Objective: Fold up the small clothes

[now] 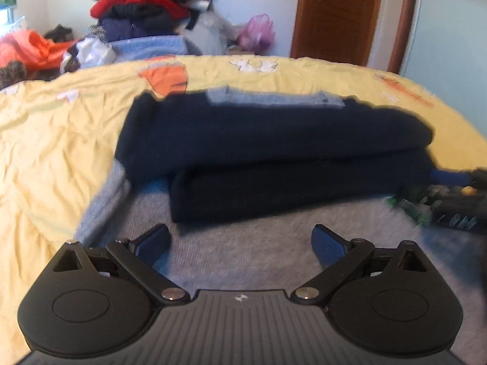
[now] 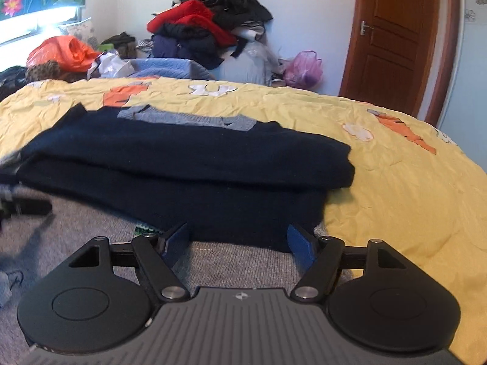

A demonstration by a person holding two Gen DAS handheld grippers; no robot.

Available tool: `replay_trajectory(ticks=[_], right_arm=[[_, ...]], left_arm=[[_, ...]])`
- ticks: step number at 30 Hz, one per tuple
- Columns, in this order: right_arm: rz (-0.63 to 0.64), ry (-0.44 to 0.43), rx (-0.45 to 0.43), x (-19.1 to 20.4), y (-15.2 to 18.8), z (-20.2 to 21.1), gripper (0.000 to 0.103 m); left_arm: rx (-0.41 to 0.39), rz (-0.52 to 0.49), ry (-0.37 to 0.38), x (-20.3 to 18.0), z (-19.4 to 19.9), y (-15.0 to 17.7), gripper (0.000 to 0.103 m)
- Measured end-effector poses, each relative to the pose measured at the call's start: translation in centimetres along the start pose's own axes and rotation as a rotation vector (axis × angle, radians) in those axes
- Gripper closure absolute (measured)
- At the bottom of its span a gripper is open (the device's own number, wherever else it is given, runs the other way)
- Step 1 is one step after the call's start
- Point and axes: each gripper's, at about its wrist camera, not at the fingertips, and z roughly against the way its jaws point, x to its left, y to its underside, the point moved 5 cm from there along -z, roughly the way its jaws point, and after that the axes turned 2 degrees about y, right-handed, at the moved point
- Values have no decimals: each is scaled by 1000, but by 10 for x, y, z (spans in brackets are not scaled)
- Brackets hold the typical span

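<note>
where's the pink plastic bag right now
In both views the pink plastic bag sits on the floor beyond the yellow bed, between the clothes pile and the wooden door.

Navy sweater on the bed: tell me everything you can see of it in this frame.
The navy sweater looks like soft, slightly fuzzy knit. It lies flat on the yellow sheet, its dark sleeves folded across the body in overlapping layers. Grey-blue fabric shows at its far edge, and grey knit spreads below the navy, nearest the cameras. The left gripper and right gripper are both open at this near edge; contact is unclear.
</note>
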Motion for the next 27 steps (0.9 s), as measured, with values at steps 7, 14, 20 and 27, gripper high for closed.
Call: replay_trajectory(ticks=[7, 14, 20, 27], right_arm=[[-39, 22, 56, -1, 5, 2, 23], [6, -39, 45, 23, 56, 78, 22], [-49, -20, 38, 15, 78, 94, 9], [-70, -52, 44, 22, 85, 120, 10]], left_arm=[[37, -16, -71, 0, 1, -1, 0], [24, -47, -52, -12, 77, 50, 0], [14, -20, -33, -8, 93, 89, 0], [12, -12, -46, -6, 94, 89, 0]])
